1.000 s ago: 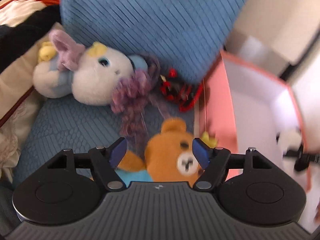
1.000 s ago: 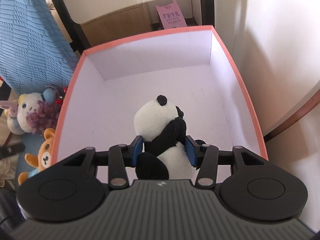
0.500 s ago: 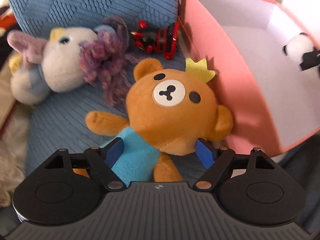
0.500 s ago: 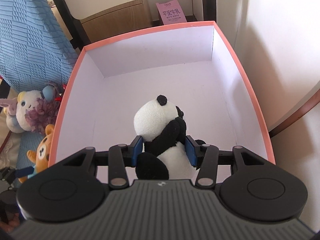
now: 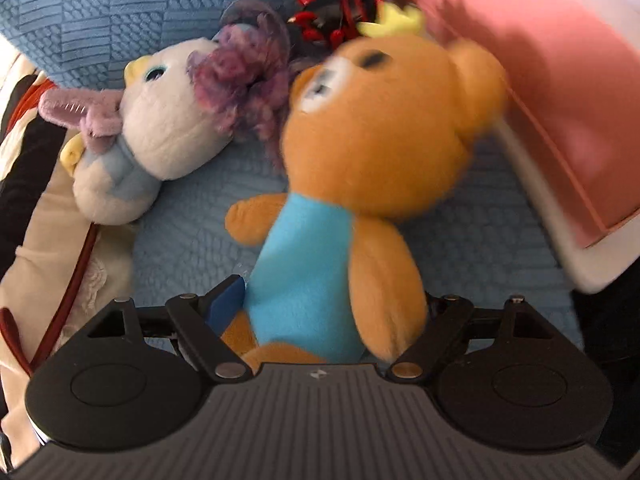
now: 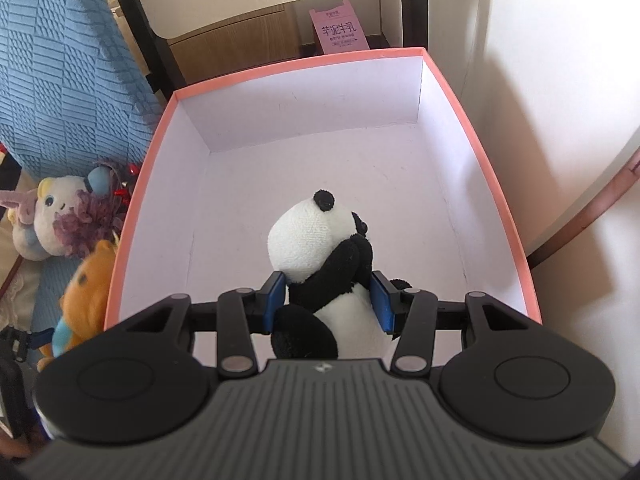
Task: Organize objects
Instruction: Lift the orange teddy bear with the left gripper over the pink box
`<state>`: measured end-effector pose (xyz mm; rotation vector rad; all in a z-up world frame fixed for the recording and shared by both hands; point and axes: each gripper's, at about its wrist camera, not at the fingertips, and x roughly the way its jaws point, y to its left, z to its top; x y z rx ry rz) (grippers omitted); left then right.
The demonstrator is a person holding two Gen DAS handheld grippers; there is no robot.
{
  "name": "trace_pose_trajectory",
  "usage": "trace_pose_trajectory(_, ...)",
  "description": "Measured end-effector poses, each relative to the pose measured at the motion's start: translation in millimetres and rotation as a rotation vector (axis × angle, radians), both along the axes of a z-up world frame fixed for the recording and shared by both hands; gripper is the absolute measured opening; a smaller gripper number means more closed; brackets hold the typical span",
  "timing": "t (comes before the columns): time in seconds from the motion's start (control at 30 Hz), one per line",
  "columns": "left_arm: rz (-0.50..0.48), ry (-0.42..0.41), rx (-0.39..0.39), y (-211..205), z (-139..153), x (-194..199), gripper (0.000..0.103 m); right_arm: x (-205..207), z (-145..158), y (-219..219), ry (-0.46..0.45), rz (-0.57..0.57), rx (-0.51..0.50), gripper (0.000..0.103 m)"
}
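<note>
Pink box (image 6: 144, 184) holds nothing yet: the right gripper (image 6: 328, 300) pinches the panda (image 6: 320, 252) above its near end; the left gripper (image 5: 332, 304), blurred, apparently clamps the bear (image 5: 360, 152) beside it. The unicorn plush (image 5: 160, 132) waits on the blue cushion (image 5: 480, 248).

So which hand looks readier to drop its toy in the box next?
The right claw: it holds the panda over the pink box. The left claw grips the bear outside it.

1. Left gripper (image 5: 326, 304): black linkage arms, silver pivot screws, blue finger pads (image 5: 225, 303), ribbed grey housing.
2. Right gripper (image 6: 329, 298): identical build, round black discs at 4 and 8 o'clock.
</note>
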<state>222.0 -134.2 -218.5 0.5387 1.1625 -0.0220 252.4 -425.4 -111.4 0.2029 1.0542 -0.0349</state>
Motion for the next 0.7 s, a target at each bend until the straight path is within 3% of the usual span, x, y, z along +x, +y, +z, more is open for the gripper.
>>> trace_pose_trajectory(0.07, 0.028, -0.021, -0.011, 7.2, 3.5, 0.7, 0.073, -2.1, 1.3, 0.6, 0.000, -0.003, -0.006, 0.049)
trace_pose_trajectory(0.2, 0.134, -0.033, -0.166, 28.9, 19.9, 7.2, 0.063, -5.8, 5.6, 2.3, -0.003, -0.008, -0.004, 0.049)
trace_pose_trajectory(0.3, 0.218, -0.040, -0.279, 43.5, 34.3, 7.5, 0.062, -8.6, 11.8, 3.6, -0.016, -0.012, 0.003, 0.049)
trace_pose_trajectory(0.43, 0.284, -0.064, -0.368, 51.8, 60.0, 6.5, 0.061, -10.7, 22.2, 5.8, -0.036, -0.017, 0.018, 0.049)
trace_pose_trajectory(0.7, 0.321, -0.172, -0.531, 39.7, 124.5, 14.4, 0.061, -13.3, 45.8, 6.3, -0.087, -0.013, 0.063, 0.049)
